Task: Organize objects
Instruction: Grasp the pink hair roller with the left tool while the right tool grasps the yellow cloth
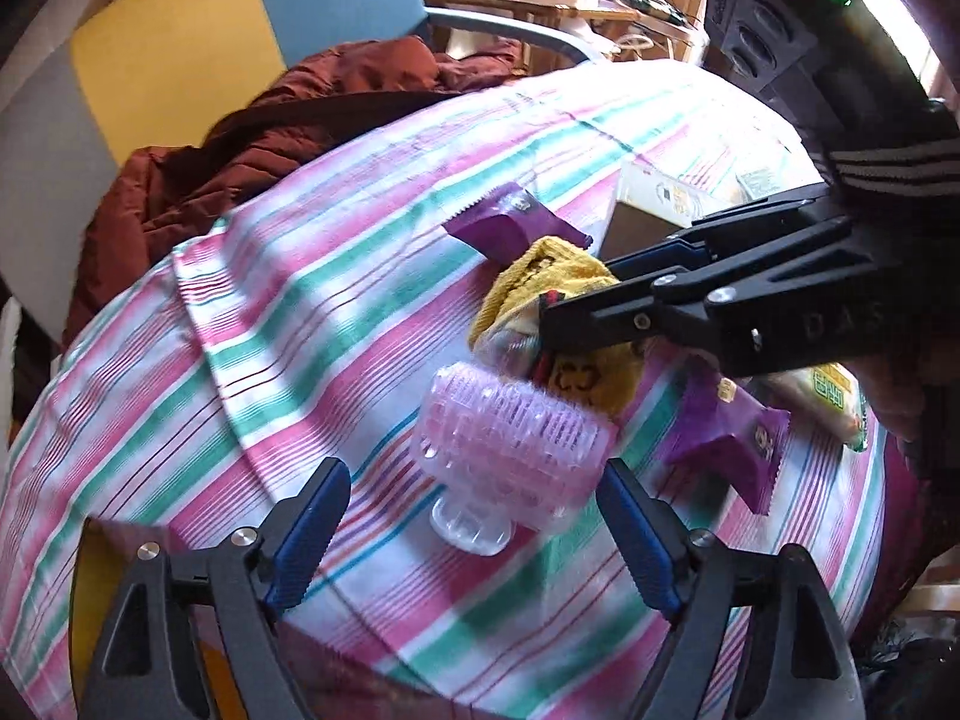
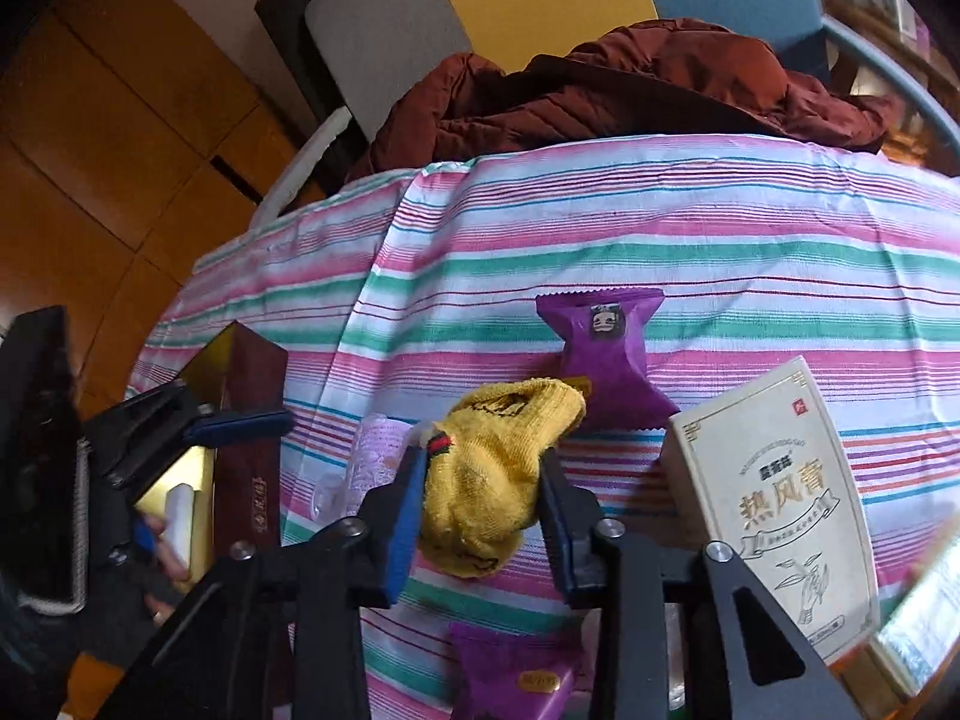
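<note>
The right claw [image 2: 483, 510] is clamped on a crumpled yellow knitted sock [image 2: 492, 480], held just above the counter's pink, green and white striped cloth [image 2: 750, 228]. The left claw [image 1: 474, 534] stands apart, its blue-padded fingers [image 1: 306, 540] flanking a translucent pink bristled roller [image 1: 510, 438] without touching it. An open dark red box with a gold lining [image 2: 246, 420] sits at the counter's left edge; a white cylindrical item [image 2: 179, 516] lies inside. Purple snack wrappers [image 2: 606, 354] lie near the sock. A cream printed carton [image 2: 774, 510] stands tilted beside them.
</note>
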The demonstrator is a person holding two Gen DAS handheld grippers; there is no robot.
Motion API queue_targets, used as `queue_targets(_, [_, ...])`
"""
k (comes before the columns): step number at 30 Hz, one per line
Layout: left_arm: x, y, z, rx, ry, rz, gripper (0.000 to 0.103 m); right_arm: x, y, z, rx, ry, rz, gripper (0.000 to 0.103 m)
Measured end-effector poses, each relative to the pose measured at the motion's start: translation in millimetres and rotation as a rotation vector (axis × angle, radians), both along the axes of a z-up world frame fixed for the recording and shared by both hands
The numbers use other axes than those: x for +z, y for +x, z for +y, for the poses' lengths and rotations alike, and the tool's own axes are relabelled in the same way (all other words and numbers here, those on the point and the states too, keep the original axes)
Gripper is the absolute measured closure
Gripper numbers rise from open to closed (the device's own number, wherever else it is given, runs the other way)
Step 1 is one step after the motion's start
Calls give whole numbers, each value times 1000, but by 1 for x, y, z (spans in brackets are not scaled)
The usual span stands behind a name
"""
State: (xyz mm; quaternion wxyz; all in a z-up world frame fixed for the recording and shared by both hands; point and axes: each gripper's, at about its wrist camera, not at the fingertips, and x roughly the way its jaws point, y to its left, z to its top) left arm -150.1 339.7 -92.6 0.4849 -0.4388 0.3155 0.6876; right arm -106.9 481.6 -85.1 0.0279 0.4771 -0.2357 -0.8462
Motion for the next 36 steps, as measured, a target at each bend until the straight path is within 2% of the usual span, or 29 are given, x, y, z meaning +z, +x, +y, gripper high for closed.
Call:
queue_targets(3, [-8,-2,10,-15,-18,0,17,-4,-1,3,0,-11,-5,68])
queue_targets(9, [-15,-3,20,-51,-18,-54,18,-4,-3,1,12,6,-5,68])
queue_targets(12, [-17,-5,20,-50,-1,-122,33,-5,-3,4,9,-5,-7,66])
queue_targets(17, [-15,5,16,-28,18,-89,35,-10,-6,4,13,-27,-16,55])
queue_targets(19, [-11,8,10,-6,36,-88,35,-11,-6,1,15,-12,-16,58])
queue_targets(21, [-3,10,0,22,62,-88,35,-8,-6,-1,25,-8,-4,68])
queue_targets(27, [36,27,-36,85,167,-93,37,7,-2,-15,76,32,54,80])
queue_targets(28, [42,29,-45,98,188,-103,37,7,-2,-18,79,54,52,84])
queue_targets(29, [47,29,-52,109,197,-102,37,6,-2,-21,79,84,43,102])
queue_targets(31, [48,33,-60,120,184,-56,37,4,-1,-21,66,114,27,103])
queue_targets(33, [47,34,-67,140,166,-24,37,3,-1,-19,69,88,22,102])
queue_targets(36, [50,37,-75,164,191,17,37,-4,-1,-13,70,-60,19,93])
